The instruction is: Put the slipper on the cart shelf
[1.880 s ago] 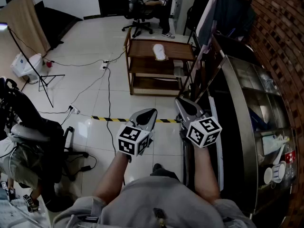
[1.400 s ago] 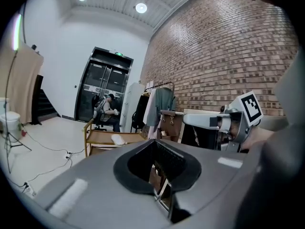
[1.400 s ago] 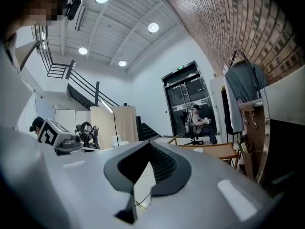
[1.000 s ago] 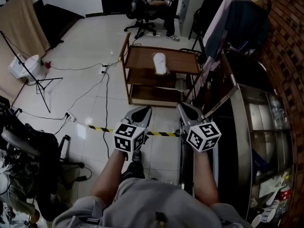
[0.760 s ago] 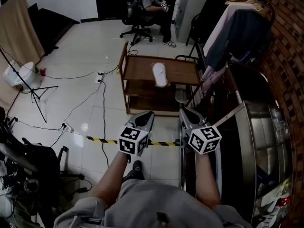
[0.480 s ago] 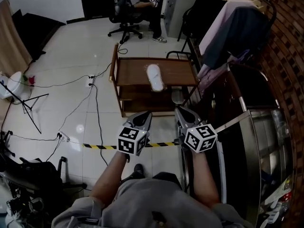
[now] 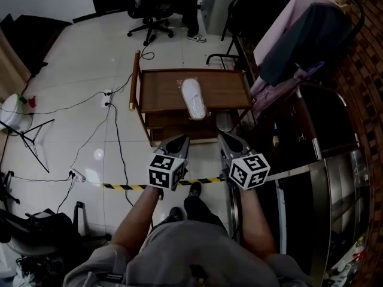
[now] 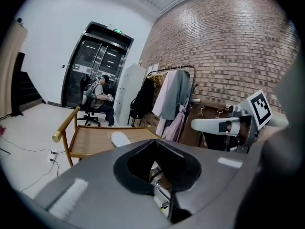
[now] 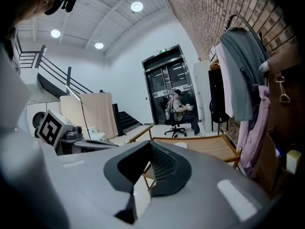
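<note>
Cart: a wooden cart (image 7: 224, 92) with a low rail round its top shelf stands on the pale tiled floor; a lower shelf shows under the top one.
Slipper: a white slipper (image 7: 192, 98) lies flat near the middle of the cart's top shelf, its length running from the cart's far side to its near side.
Left gripper: the left gripper (image 7: 178, 142) hangs just short of the cart's near side, pointing at the cart; its jaws are pressed together with nothing between them.
Right gripper: the right gripper (image 7: 227, 140) is level with the left one, before the cart's near right corner; its jaws are also closed on nothing.
Both grippers: well apart from the slipper, neither touching the cart.
Tape: a yellow-and-black floor strip (image 7: 119, 186) runs across the tiles on the cart's near side, under the grippers.
Cables: black cables (image 7: 114, 115) trail over the floor left of the cart.
Clothes rack: hanging garments (image 7: 299, 31) are just right of the cart.
Seated person: someone sits on an office chair (image 7: 157, 18) beyond the cart's far side.
</note>
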Motion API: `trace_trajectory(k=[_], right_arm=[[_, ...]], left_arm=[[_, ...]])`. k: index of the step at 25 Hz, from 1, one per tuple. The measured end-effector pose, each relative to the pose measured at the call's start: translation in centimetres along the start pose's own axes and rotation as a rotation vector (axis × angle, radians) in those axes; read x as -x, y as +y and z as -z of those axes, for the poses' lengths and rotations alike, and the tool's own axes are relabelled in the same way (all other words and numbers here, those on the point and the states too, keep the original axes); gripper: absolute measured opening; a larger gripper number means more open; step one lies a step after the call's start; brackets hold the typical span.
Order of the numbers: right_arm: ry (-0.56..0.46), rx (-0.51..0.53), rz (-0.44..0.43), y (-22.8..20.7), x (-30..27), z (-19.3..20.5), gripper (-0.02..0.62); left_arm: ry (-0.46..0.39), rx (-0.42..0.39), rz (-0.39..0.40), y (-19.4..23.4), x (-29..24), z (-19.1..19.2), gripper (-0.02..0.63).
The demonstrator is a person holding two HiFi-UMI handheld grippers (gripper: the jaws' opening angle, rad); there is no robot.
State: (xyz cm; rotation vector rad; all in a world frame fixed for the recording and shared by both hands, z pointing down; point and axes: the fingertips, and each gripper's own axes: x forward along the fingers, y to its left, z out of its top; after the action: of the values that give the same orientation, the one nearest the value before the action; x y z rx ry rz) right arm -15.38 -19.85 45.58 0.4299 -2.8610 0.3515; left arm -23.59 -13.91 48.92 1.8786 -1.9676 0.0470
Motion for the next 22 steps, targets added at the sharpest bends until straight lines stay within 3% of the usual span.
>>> trace_trajectory(k=[7, 13, 18, 22], right_arm=[[-0.006, 0.041, -0.012, -4.1, -4.7, -1.3, 0.000], [0.034, 0.002, -0.050, -7.6, -7.8, 0.0, 0.000], [0.112, -0.024, -0.081, -8.2, -10.2, 2.7, 0.011], [0.184, -0.055, -0.049, -10.0, -12.9, 5.4, 0.057]], left_arm=[[0.048, -0.012, -0.058, 2.9, -4.5, -1.2, 0.008], [0.069, -0.043, -0.125, 4.8, -7.3, -1.9, 0.008], [0.109, -0.025, -0.142, 6.3, -8.8, -0.6, 0.008], [0.125, -0.011, -0.124, 8.1, -10.8, 0.5, 0.008]])
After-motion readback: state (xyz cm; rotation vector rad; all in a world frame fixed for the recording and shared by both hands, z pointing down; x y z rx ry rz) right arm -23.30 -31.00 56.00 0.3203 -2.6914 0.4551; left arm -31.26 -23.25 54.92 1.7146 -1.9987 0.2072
